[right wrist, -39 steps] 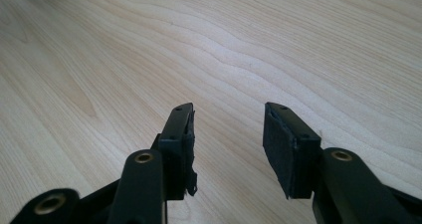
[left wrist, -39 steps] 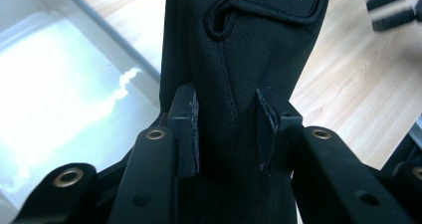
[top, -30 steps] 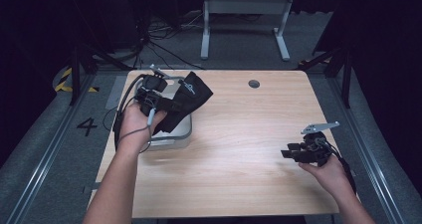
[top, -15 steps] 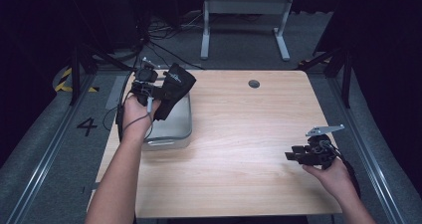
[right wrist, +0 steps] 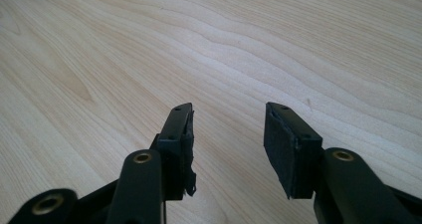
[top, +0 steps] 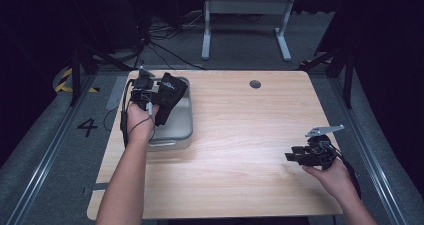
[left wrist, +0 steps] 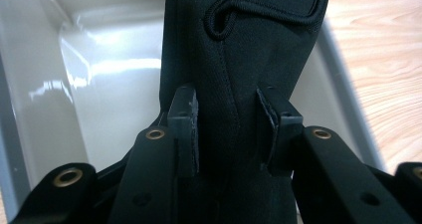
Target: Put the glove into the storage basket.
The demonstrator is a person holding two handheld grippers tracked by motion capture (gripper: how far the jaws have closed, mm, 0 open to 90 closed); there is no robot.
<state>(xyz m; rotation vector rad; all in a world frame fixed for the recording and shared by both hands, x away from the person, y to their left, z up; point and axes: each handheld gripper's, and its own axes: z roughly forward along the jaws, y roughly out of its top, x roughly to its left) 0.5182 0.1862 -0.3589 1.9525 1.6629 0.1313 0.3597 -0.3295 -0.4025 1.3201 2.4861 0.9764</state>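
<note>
Your left hand-held gripper [top: 150, 92] has been carrying the black pouch [top: 167, 92] back over the grey tray [top: 182, 130] at the bench's [top: 240, 150] left edge, clenching it. Your right hand-held gripper [top: 295, 156] is hovering released near the right edge, open wood between.

Both forearms are bare, with no sleeves showing. The left gripper [left wrist: 226, 127] is black, its two jaws built of flat arms with brass-ringed holes and ending in square blocks faced with dark pads. A black cable [top: 123, 119] loops from it past the wrist. The right gripper [right wrist: 229, 134] matches in build and colour; one pad's edge is frayed. A grey three-cornered plate [top: 324, 130] sits on its top.
</note>
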